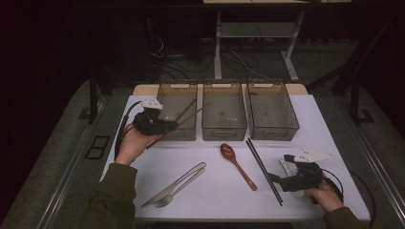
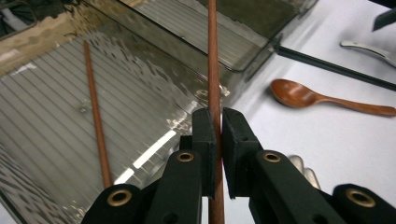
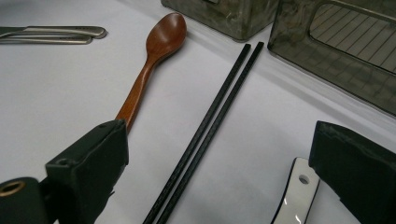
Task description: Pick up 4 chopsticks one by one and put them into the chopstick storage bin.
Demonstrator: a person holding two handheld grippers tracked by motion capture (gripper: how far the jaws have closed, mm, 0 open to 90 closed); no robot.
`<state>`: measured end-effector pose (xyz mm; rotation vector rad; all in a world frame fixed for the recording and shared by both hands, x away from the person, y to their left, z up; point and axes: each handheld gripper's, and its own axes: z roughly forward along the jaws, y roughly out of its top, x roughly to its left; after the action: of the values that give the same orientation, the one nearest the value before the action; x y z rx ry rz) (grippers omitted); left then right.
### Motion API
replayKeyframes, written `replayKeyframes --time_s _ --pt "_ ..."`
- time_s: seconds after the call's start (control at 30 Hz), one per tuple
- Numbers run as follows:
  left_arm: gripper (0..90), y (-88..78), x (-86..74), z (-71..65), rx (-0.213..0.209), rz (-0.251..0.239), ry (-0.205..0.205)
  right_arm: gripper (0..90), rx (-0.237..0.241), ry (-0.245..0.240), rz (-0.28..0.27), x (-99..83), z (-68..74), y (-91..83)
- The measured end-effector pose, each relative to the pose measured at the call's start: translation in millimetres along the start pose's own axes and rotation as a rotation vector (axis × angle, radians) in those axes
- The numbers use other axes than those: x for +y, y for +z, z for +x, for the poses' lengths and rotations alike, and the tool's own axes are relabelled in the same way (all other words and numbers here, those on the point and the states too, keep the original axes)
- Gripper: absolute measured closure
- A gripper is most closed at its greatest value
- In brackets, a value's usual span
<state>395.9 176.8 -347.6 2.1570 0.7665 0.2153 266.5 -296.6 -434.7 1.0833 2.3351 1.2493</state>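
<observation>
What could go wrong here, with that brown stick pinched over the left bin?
The left hand-held gripper pinches one brown chopstick only at a narrow spot, so it might swivel or slip and land outside the left bin. The other brown chopstick already lies inside; a dropped stick could knock it. The right hand-held gripper sits open over the black chopsticks, which could roll apart when grabbed.

We wear olive-green sleeves to the wrists. Each hand carries a black gripper, the left gripper (image 1: 168, 125) and the right gripper (image 1: 273, 178), both topped by a pale grey three-cornered plate. A black cable trails from each. Up close, the blocky matte-black jaws hang on black links pinned with brass-coloured rivets.
</observation>
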Motion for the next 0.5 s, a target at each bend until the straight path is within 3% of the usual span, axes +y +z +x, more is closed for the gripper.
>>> replayKeyframes --time_s 0.5 --pt "83.3 9.9 31.3 35.4 0.079 -0.009 -0.039 4.7 -0.001 0.002 -0.002 0.0 -0.1 -0.7"
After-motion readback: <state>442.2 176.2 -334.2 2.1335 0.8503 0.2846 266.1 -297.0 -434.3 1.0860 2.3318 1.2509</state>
